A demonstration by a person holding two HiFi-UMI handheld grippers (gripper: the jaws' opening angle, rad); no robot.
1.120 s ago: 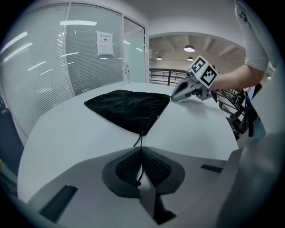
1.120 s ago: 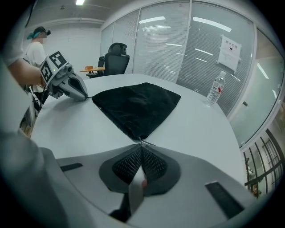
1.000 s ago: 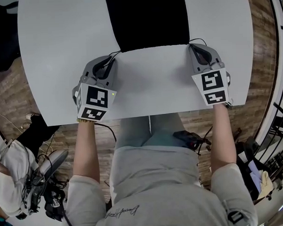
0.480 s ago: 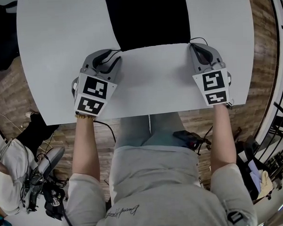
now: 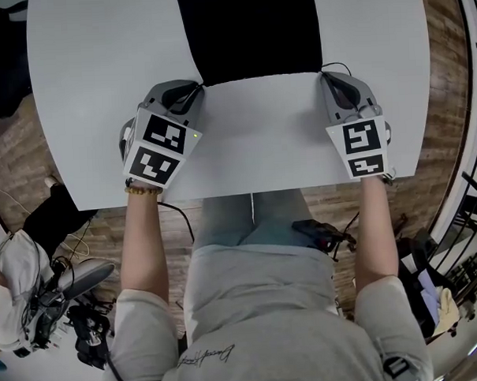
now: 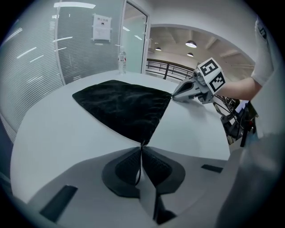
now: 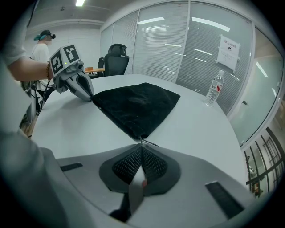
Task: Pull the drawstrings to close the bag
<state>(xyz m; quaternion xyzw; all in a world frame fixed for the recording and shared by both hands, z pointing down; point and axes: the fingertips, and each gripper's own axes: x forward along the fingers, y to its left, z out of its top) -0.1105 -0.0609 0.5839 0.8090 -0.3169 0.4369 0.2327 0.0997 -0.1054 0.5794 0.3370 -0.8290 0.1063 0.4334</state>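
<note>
A flat black drawstring bag [image 5: 247,31] lies on the white table [image 5: 99,65], its mouth edge toward me. My left gripper [image 5: 193,87] is at the bag's near left corner. Its jaws are closing, and in the left gripper view [image 6: 141,147] the pads meet on a thin black drawstring [image 6: 139,171] running between them. My right gripper [image 5: 326,75] is at the near right corner, shut, with a thin drawstring [image 7: 149,142] leading out of its tip to the bag [image 7: 136,104]. A loop of that cord [image 5: 337,65] shows beside it.
A water bottle [image 7: 214,87] stands on the far side of the table, by the glass wall. The table's near edge [image 5: 254,194] runs just behind both grippers. An office chair [image 7: 116,55] and a person [image 7: 42,49] are beyond the table. Cables and gear [image 5: 62,304] lie on the floor at left.
My left gripper has turned and shifted slightly up toward the bag's corner; its jaws spread half a second ago and have come together again. The right gripper and the bag have stayed put.
</note>
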